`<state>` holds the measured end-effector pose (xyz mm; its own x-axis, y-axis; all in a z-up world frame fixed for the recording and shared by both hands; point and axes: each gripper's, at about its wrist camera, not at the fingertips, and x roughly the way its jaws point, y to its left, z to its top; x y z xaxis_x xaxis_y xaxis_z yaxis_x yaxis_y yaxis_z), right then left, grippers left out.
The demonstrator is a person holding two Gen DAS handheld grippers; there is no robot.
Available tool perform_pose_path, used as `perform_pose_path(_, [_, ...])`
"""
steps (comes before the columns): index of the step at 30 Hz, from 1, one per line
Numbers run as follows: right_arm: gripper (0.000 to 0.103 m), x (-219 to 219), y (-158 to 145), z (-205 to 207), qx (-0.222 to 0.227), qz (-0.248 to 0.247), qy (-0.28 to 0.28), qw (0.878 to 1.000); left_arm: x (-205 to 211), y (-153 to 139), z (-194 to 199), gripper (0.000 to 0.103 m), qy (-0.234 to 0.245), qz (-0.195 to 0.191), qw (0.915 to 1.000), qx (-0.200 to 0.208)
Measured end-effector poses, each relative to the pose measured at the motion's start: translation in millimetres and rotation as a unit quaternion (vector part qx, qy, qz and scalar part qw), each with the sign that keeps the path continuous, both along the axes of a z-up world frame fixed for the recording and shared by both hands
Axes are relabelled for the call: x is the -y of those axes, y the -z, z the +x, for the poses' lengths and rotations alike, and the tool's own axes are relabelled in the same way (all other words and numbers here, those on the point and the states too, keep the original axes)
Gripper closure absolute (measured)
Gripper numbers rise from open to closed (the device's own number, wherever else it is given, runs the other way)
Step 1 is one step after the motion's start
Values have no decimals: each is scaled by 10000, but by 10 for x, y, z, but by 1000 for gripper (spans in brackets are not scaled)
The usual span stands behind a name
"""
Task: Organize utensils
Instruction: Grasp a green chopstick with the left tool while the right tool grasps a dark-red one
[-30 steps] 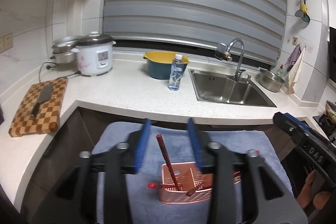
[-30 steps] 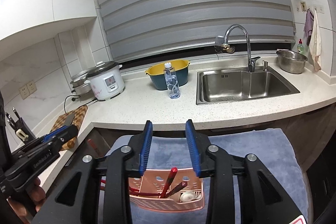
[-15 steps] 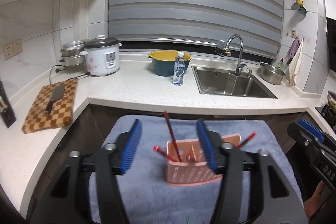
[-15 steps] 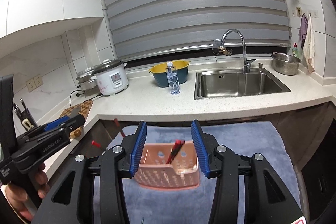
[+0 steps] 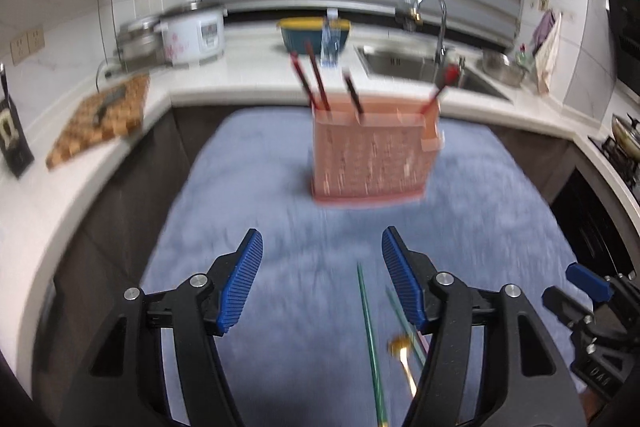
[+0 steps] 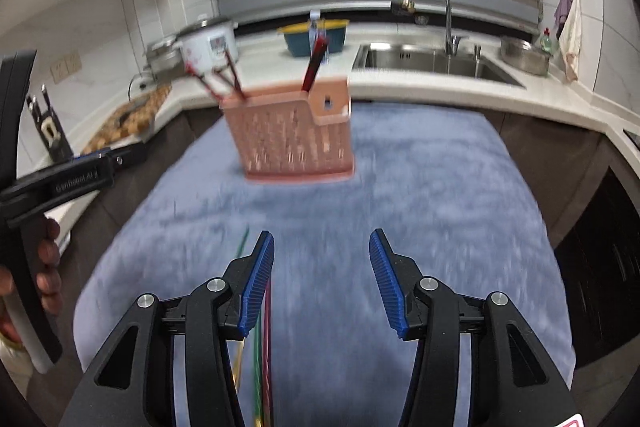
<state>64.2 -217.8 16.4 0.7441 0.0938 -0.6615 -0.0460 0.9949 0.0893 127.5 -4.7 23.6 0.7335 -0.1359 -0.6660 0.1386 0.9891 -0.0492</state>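
**Utensils: some in basket, some loose on cloth**

Utensils: red chopsticks [image 5: 316, 83] stand in pink basket [image 5: 368, 155], upright on blue cloth [image 5: 248, 195] over the desk, well ahead of both tongs. Left view only: gold spoon [image 5: 402, 351] lying beside green chopsticks [image 5: 370, 339] near cam. Right view only: a hand [image 6: 46, 267] on the other tool, plus green/red sticks [image 6: 264, 347] under left finger. Left tongs [image 5: 322, 279] wide open, holding nothing. Right tongs [image 6: 322, 279] wide open, also empty. Both frames blurred.

left tool [image 5: 322, 277]: jaws apart | right tool [image 6: 322, 277]: jaws apart
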Motion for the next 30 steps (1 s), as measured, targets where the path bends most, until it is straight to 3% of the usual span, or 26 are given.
perform_pose_path(5, [54, -80, 432, -298, -529, 27, -134, 9985, -17, 394, -306, 44, 0, -57, 9986, -524])
perform_pose_path(12, [57, -193, 916, -561, -1099, 93, -279, 9935, 47, 761, -667, 44, 145, 13, 9953, -960])
perform_pose_path(15, [64, -260, 1035, -628, -1212, 40, -367, 9919, 80, 898, -765, 44, 162, 74, 9934, -1136])
perform_pose_path(25, [80, -399, 1132, -673, -1371, -13, -560, 9890, 113, 1057, -863, 44, 268, 133, 9909, -1312])
perform_pose_path(30, [81, -406, 1156, -672, -1403, -7, -578, 9884, 162, 1116, -886, 44, 374, 182, 9894, -1390])
